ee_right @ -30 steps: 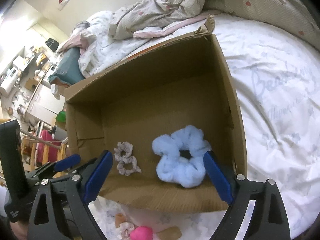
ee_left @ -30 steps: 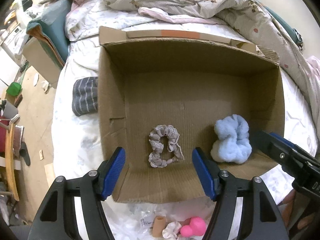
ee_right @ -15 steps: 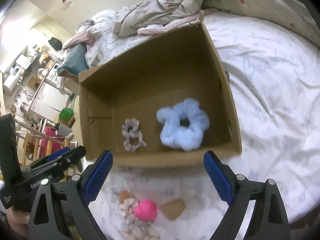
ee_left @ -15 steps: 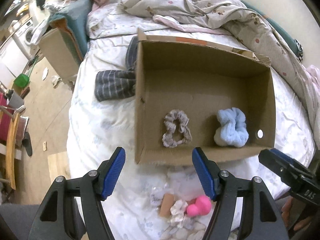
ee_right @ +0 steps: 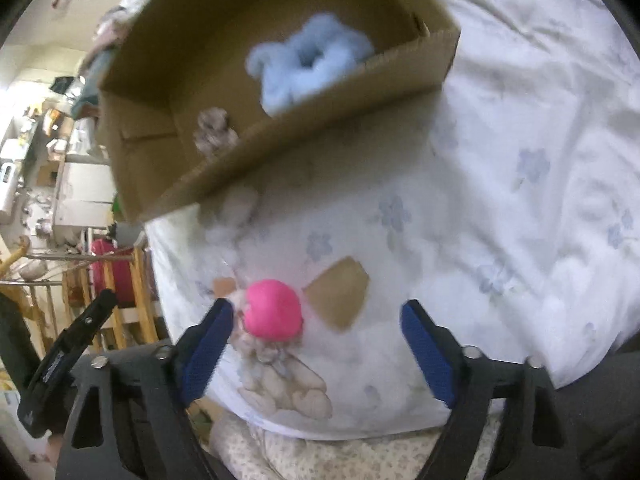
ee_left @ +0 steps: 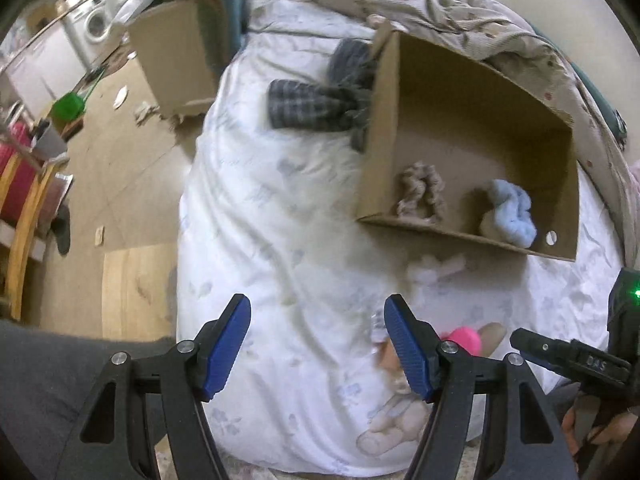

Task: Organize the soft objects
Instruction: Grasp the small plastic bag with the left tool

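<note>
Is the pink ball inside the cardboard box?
No, the pink ball lies on the white bedsheet outside the cardboard box, which holds only the blue scrunchie and the beige scrunchie.

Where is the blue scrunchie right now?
The blue scrunchie lies inside the cardboard box, near its front right corner, right of the beige scrunchie.

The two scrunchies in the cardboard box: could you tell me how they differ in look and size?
The blue scrunchie is light blue, fluffy and clearly bulkier; the grey scrunchie is pale grey-beige, thinner and finely ruffled. In the left wrist view the blue one lies nearer the box's right wall, the grey one nearer its left wall. Both lie loose on the floor of the cardboard box, near its front wall, apart from each other.
</note>
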`<act>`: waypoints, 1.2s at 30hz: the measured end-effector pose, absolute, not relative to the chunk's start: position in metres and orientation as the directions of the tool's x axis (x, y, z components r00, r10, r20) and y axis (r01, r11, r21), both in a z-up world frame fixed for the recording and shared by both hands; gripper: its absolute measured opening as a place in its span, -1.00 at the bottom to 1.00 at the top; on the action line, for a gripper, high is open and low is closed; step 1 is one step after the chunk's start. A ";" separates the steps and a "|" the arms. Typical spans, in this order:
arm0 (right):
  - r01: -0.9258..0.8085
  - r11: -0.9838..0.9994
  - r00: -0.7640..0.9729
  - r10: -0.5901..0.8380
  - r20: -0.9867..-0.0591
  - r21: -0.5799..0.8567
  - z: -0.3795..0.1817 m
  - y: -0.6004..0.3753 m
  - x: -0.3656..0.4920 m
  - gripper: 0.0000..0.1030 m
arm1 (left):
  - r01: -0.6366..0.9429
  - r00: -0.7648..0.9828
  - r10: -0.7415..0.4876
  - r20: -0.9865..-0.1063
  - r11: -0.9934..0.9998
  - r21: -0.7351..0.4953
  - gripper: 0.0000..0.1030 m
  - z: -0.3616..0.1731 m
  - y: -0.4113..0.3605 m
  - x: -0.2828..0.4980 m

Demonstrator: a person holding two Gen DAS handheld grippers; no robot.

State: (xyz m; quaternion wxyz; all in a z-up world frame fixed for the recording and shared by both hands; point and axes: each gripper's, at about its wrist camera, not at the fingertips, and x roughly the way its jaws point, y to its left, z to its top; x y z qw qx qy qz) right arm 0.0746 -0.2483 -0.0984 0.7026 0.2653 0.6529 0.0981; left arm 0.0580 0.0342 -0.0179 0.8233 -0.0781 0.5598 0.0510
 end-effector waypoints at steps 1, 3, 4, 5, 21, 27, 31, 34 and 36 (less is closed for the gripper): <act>0.209 0.845 0.127 0.475 -0.871 0.492 -0.100 -0.247 0.076 0.66 | -0.185 0.366 -0.010 -0.931 0.979 -0.083 0.29 -0.021 0.038 0.054; 0.209 0.863 0.124 0.442 -0.888 0.459 -0.104 -0.244 0.080 0.64 | -0.205 0.364 -0.024 -0.931 0.973 -0.106 0.29 -0.025 0.043 0.050; 0.216 0.868 0.117 0.432 -0.894 0.448 -0.107 -0.244 0.082 0.58 | -0.213 0.365 -0.028 -0.931 0.971 -0.113 0.29 -0.027 0.045 0.048; 0.225 0.870 0.109 0.426 -0.898 0.440 -0.112 -0.244 0.083 0.41 | -0.219 0.364 -0.028 -0.931 0.969 -0.115 0.29 -0.030 0.046 0.046; 0.174 0.880 0.139 0.421 -0.896 0.441 -0.113 -0.233 0.095 -0.85 | -0.239 0.326 -0.074 -0.943 0.958 -0.158 0.29 -0.050 0.044 0.048; 0.165 0.852 0.280 0.443 -0.852 0.497 -0.072 -0.252 0.089 -0.85 | -0.252 0.277 -0.126 -0.953 0.947 -0.198 0.26 -0.068 0.046 0.064; 0.179 0.834 0.307 0.456 -0.835 0.521 -0.068 -0.257 0.089 -0.85 | -0.222 0.226 -0.182 -0.957 0.947 -0.233 0.04 -0.084 0.035 0.074; 0.185 0.828 0.303 0.464 -0.832 0.529 -0.071 -0.259 0.089 -0.85 | -0.206 0.200 -0.203 -0.958 0.948 -0.244 -0.02 -0.094 0.023 0.078; 0.177 0.825 0.301 0.474 -0.828 0.537 -0.070 -0.263 0.089 -0.85 | -0.205 0.180 -0.238 -0.954 0.940 -0.273 -0.29 -0.101 0.017 0.081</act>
